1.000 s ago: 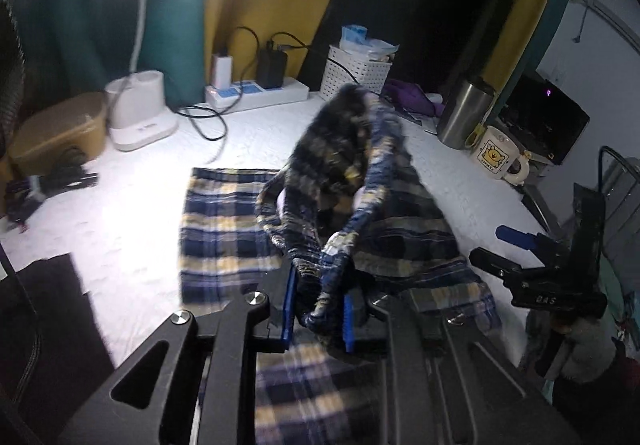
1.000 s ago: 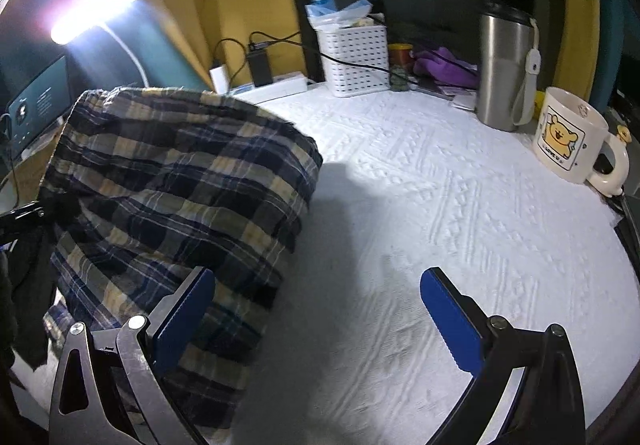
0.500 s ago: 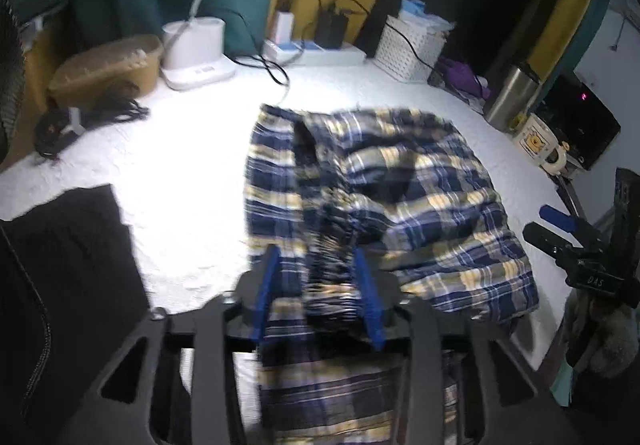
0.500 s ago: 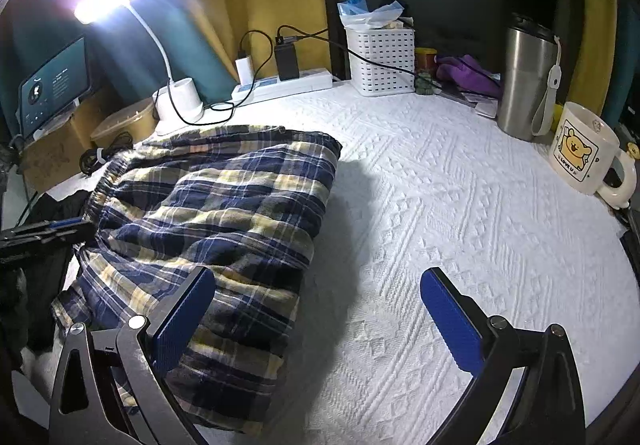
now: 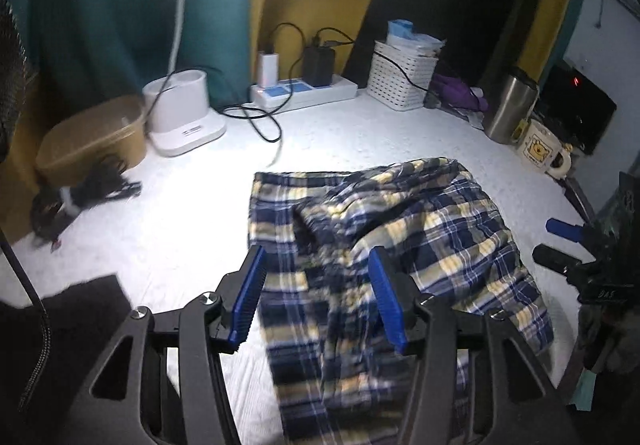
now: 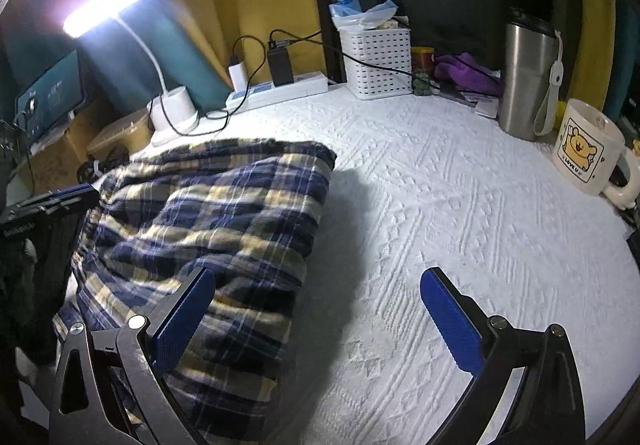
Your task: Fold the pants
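Left gripper (image 5: 316, 295): fingers opening; a second ago they were clenched on a bunched, lifted part of the plaid pants (image 5: 384, 245). Now the blue pads stand apart on either side of the cloth and none is pinched between them. The lifted part has dropped and lies doubled over the lower layer.

Pants sit at the near-left part of the white worktop (image 6: 440, 185), well apart from the mug (image 6: 588, 149) and steel tumbler (image 6: 528, 81) at the far right edge.

Right gripper (image 6: 316, 315): fingers spread wide, nothing between them, one pad over the pants' right edge.

Judgement: one fold laid down and released; top layer looks puffy and rumpled, likely wants flattening before another fold
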`<act>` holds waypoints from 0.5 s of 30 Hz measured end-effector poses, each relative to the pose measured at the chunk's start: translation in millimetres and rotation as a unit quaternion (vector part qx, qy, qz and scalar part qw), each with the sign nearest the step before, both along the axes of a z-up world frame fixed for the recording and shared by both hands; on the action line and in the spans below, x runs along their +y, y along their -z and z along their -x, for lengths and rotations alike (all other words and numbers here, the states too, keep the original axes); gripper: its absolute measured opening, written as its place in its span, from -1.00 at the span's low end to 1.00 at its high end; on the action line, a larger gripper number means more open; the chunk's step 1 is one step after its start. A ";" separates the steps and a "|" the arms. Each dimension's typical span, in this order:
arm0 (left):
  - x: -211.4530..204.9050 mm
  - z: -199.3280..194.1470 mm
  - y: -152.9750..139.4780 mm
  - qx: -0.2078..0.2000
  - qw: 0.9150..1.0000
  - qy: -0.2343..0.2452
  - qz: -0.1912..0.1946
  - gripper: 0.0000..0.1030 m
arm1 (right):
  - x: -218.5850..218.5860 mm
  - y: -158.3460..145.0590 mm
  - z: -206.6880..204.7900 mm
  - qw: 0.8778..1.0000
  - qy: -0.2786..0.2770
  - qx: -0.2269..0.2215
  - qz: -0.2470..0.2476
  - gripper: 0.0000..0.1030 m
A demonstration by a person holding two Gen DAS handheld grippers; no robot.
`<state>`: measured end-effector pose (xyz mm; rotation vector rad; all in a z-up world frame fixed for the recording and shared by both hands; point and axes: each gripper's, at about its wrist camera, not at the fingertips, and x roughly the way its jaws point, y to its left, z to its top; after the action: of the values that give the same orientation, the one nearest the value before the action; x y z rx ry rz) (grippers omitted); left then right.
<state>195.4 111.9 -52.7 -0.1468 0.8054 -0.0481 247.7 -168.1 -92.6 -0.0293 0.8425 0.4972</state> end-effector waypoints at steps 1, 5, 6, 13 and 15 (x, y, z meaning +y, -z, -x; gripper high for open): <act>-1.5 -3.9 0.0 0.000 1.000 0.005 -0.001 0.04 | -1.6 -0.6 -2.5 1.000 0.003 0.000 -0.004 1.00; -5.1 -21.3 4.0 0.004 1.000 0.023 -0.008 0.10 | -5.4 -1.1 -15.5 1.000 0.009 0.002 -0.013 1.00; -4.3 -26.7 6.3 0.007 1.000 0.024 -0.009 0.11 | -5.2 -1.0 -18.8 1.000 0.009 0.002 -0.014 1.00; -2.0 -51.7 18.1 0.020 0.999 0.040 -0.018 0.10 | -4.5 2.8 -48.4 0.999 0.015 0.016 -0.029 0.85; -1.5 -55.0 20.5 0.019 0.999 0.046 -0.018 0.02 | -3.2 3.9 -55.3 0.999 0.014 0.018 -0.033 0.81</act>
<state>250.4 110.4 -73.2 -0.0770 0.8511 -0.1178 303.0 -171.2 -96.5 0.0521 0.8611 0.4994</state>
